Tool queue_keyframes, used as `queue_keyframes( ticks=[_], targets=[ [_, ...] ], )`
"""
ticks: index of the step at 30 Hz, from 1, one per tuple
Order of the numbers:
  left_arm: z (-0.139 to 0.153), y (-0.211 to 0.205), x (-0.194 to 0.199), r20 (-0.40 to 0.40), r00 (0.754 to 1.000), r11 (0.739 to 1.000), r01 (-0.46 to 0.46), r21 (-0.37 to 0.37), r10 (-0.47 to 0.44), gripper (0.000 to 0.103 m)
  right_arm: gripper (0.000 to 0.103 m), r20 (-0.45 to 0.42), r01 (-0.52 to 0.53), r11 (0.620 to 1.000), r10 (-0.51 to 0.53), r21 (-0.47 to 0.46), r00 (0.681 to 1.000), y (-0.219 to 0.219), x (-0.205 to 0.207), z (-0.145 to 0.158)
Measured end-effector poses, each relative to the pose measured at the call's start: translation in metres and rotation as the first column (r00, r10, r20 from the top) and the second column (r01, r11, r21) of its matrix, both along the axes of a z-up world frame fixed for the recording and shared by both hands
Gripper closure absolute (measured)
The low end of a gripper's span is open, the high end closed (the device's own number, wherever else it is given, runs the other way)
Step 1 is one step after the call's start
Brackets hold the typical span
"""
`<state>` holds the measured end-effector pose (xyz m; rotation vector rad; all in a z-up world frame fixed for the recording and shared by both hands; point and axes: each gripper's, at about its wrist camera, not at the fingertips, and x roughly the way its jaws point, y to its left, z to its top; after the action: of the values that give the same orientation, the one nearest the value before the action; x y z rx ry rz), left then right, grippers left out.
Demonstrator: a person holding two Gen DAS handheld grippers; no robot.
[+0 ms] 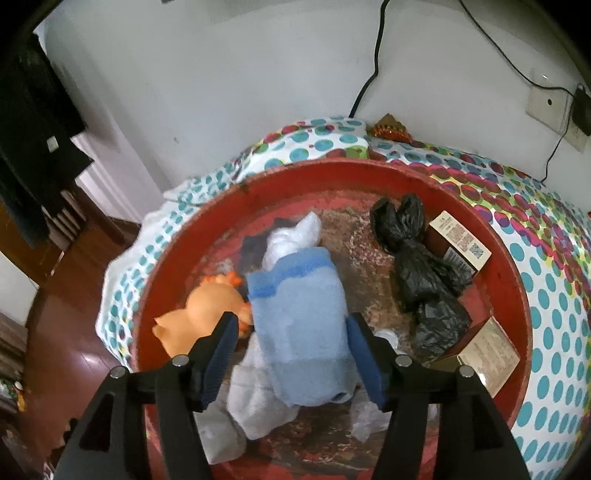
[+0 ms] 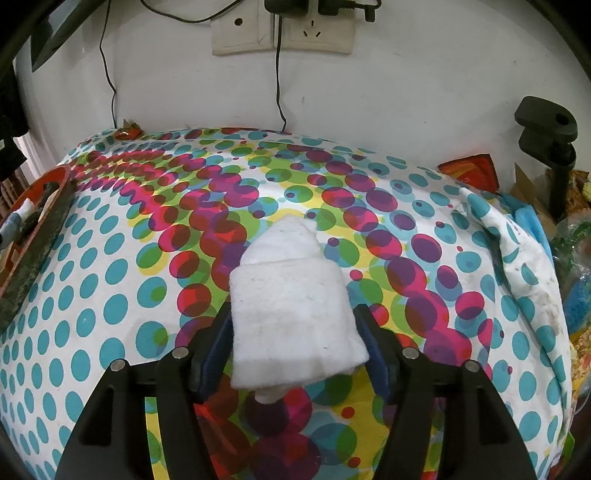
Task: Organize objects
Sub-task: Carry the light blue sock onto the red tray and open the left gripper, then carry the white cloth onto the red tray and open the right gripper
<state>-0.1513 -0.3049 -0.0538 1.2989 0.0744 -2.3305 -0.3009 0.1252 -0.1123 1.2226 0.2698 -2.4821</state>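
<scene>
**Towels at the red basin and on the dotted cloth**

Left wrist view: left gripper (image 1: 291,360) is standing wide over the red basin (image 1: 517,295); a folded blue towel (image 1: 299,325) is lying between the blue pads, a gap showing at the left pad, the right pad just beside or touching the towel's edge, so nothing is being squeezed; the towel is resting on a white towel (image 1: 255,398) inside the basin; an orange toy (image 1: 207,310) is lying just left of it, a crumpled white plastic bag (image 1: 295,236) beyond it; a black plastic bag (image 1: 421,273) is lying toward the right wall, with a brown box (image 1: 461,247) and a second box (image 1: 487,350) against that wall; the basin is sitting on a polka-dot cloth (image 1: 554,258).

Right wrist view: right gripper (image 2: 295,343) is standing about half open around a folded white towel (image 2: 291,310); both pads are sitting close at the towel's sides, but whether they are pressing I cannot tell; the towel is sitting on the dotted cloth, mid-table; the basin's rim is showing at far left, well apart; wall sockets (image 2: 280,33) and cables are hanging above.
</scene>
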Motion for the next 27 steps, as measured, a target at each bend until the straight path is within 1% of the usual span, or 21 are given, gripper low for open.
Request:
queue_keyframes(
  ticks=[3,7,10,12,15,18,19,23,26,27],
  targets=[
    [0.005,0.003,0.006,-0.022,1.000,1.000,0.007,-0.014,-0.007,0.038,0.041,-0.001,0.002,1.000,-0.002,0.003,1.000,-0.002,0.001,0.001],
    [0.011,0.009,0.018,-0.058,0.998,0.999,0.012,-0.044,-0.014,0.037,0.037,-0.001,0.009,1.000,-0.009,0.008,1.000,-0.002,0.000,0.000],
    [0.017,0.014,0.029,-0.088,0.996,0.997,0.000,-0.074,-0.007,0.034,0.036,0.000,0.016,1.000,-0.016,0.009,1.000,-0.001,0.000,0.001],
    [0.020,0.018,0.034,-0.094,0.995,0.995,0.001,-0.101,-0.010,0.031,0.036,0.001,0.016,1.000,-0.016,0.009,1.000,0.000,-0.001,0.001],
    [0.024,0.024,0.043,-0.116,0.993,0.991,0.000,-0.136,-0.016,0.031,0.036,0.001,0.016,1.000,-0.016,0.008,1.000,-0.001,-0.001,0.001],
    [0.028,0.027,0.054,-0.139,0.990,0.989,-0.002,-0.150,-0.019,0.031,0.035,0.003,0.015,1.000,-0.015,0.005,1.000,-0.001,-0.001,0.001],
    [0.028,0.027,0.057,-0.142,0.990,0.990,0.002,-0.143,-0.022,0.031,0.036,0.004,0.009,1.000,-0.009,0.001,1.000,0.000,-0.001,0.001],
    [0.028,0.023,0.064,-0.146,0.989,0.994,0.005,-0.112,-0.021,0.030,0.052,0.006,-0.012,1.000,0.012,0.000,1.000,-0.005,0.003,0.002],
    [0.029,0.020,0.068,-0.154,0.988,0.992,-0.011,-0.127,-0.009,0.030,0.060,0.017,0.012,1.000,-0.012,0.014,1.000,-0.008,0.004,0.004],
    [0.030,0.018,0.070,-0.161,0.987,0.991,-0.016,-0.131,-0.005,0.031,0.061,0.021,0.020,1.000,-0.020,0.010,1.000,-0.008,0.005,0.006]
  ],
)
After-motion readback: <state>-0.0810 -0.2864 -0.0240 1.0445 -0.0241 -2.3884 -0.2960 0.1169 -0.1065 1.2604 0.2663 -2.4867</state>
